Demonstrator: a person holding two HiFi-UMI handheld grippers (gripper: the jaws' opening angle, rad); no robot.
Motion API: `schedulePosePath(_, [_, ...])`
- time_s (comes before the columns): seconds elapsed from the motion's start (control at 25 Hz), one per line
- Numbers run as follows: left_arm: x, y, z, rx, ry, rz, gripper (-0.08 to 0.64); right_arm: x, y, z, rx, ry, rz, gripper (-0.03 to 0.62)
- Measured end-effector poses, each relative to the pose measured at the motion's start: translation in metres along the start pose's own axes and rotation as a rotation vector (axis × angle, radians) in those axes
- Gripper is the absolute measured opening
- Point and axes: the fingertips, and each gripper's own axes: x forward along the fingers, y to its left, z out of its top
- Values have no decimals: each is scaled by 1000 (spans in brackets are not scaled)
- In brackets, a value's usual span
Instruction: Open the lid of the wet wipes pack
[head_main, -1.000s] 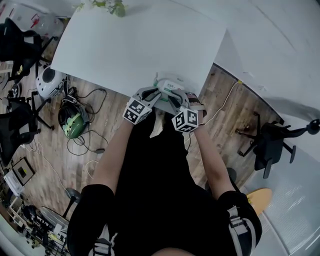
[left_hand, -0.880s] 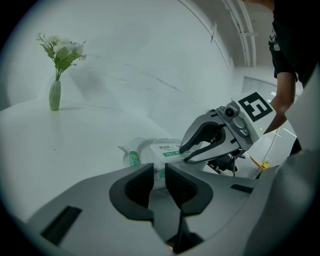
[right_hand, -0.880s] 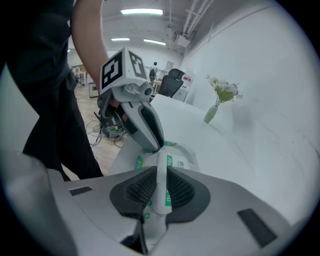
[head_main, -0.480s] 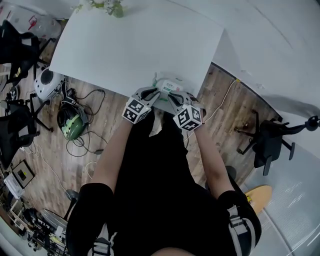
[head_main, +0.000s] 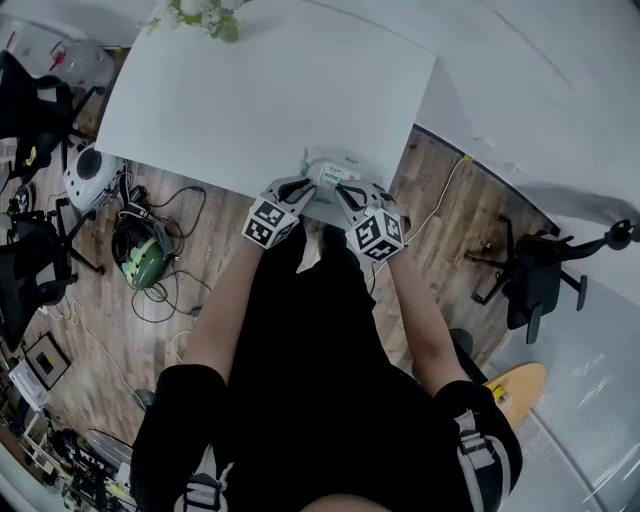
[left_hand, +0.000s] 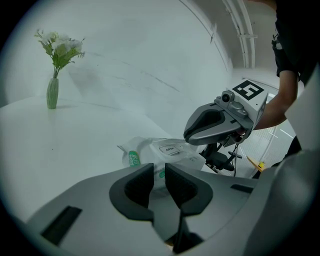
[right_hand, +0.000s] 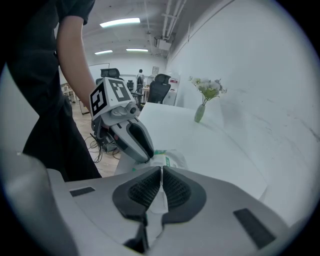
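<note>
The wet wipes pack (head_main: 335, 171), clear plastic with green print and a white lid marked OPEN (left_hand: 169, 148), lies at the near edge of the white table (head_main: 260, 90). My left gripper (head_main: 311, 189) (left_hand: 159, 180) is shut on the pack's near end, with plastic pinched between its pads. From the right, my right gripper (head_main: 346, 191) (right_hand: 161, 186) sits over the pack's top. Its jaws are closing and stand almost together, with a thin white flap of the lid between the pads. Each gripper shows in the other's view: the right gripper (left_hand: 215, 125), the left gripper (right_hand: 132, 137).
A green vase of white flowers (left_hand: 52, 92) (head_main: 205, 15) stands at the table's far corner. The wall runs along the table's right side. Below the near edge are wood floor, cables, a green helmet (head_main: 140, 255) and office chairs (head_main: 530, 275).
My right gripper's jaws have come together over the pack's lid, and that gripper has rolled and lifted slightly. The left gripper has kept still on the pack.
</note>
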Motion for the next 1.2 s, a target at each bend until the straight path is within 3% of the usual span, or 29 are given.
schedulePosePath(0.72, [-9,-3,1,44,18,-78,77,-10,-17,12,59,34,-109,26])
schedulePosePath(0.96, [-7,-5,0,106,33,-105,74,-12,-34,14,97,42,-161,26])
schedulePosePath(1.2, [-7,-8,1,95,43,-134,71,-17,-44,12,116,43,-195,29])
